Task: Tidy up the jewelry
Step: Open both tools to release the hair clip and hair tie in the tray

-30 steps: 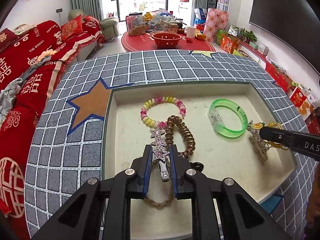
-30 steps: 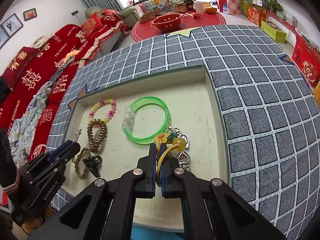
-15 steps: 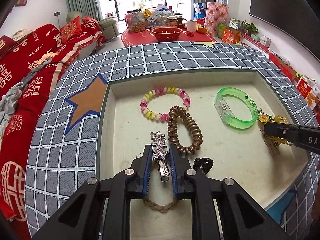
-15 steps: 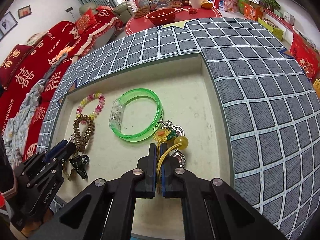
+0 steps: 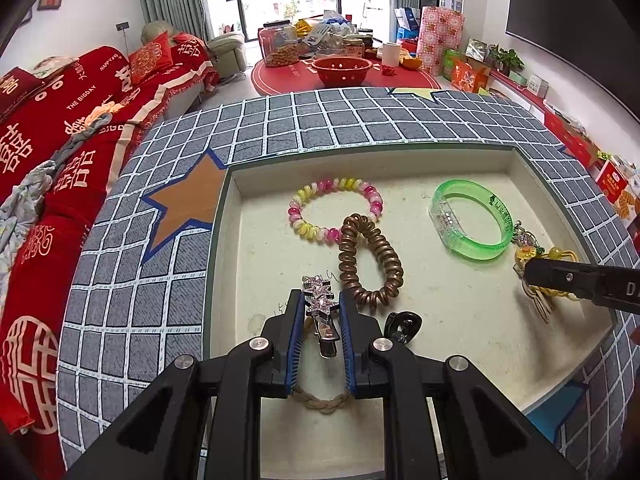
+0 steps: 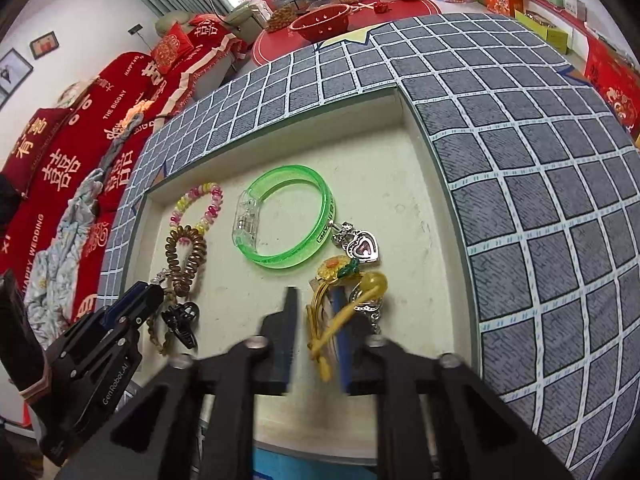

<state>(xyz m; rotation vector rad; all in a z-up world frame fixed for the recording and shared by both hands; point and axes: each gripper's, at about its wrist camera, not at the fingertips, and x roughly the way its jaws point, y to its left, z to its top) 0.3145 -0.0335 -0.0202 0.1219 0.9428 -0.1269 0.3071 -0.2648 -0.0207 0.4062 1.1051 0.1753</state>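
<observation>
Red-draped sofas [image 5: 60,140] and a round red table [image 5: 344,76] are filling the room behind a surface covered in a grey grid-patterned cloth [image 5: 320,120], on which a shallow cream tray [image 5: 472,160] is sitting. Inside the tray, seen from the left wrist view, a pink-and-yellow beaded bracelet [image 5: 336,210] is lying toward 12 o'clock, with a brown coil hair tie [image 5: 370,260] touching its lower edge and stretching toward the centre. At about 2 o'clock a clear green bangle [image 5: 472,220] is resting flat. The left hand-held gripper [image 5: 320,312] is pinching a silver hair clip [image 5: 320,308] topped with pink stars, its blue-padded jaws standing narrow against the clip's sides at the tray's 6 o'clock edge; a braided tan band [image 5: 320,400] is showing beneath it, and a small black claw clip [image 5: 402,324] is lying just beside its right finger. Over at 3 o'clock, the right hand-held gripper [image 6: 314,300] has just been opening its jaws, which are now standing apart in motion blur. A yellow cord with a flower and a bead [image 6: 340,292] is lying between them, close against the right finger, and whether that finger is touching it cannot be told. A heart-shaped charm [image 6: 362,246] is lying just beyond, near the green bangle's rim.
</observation>
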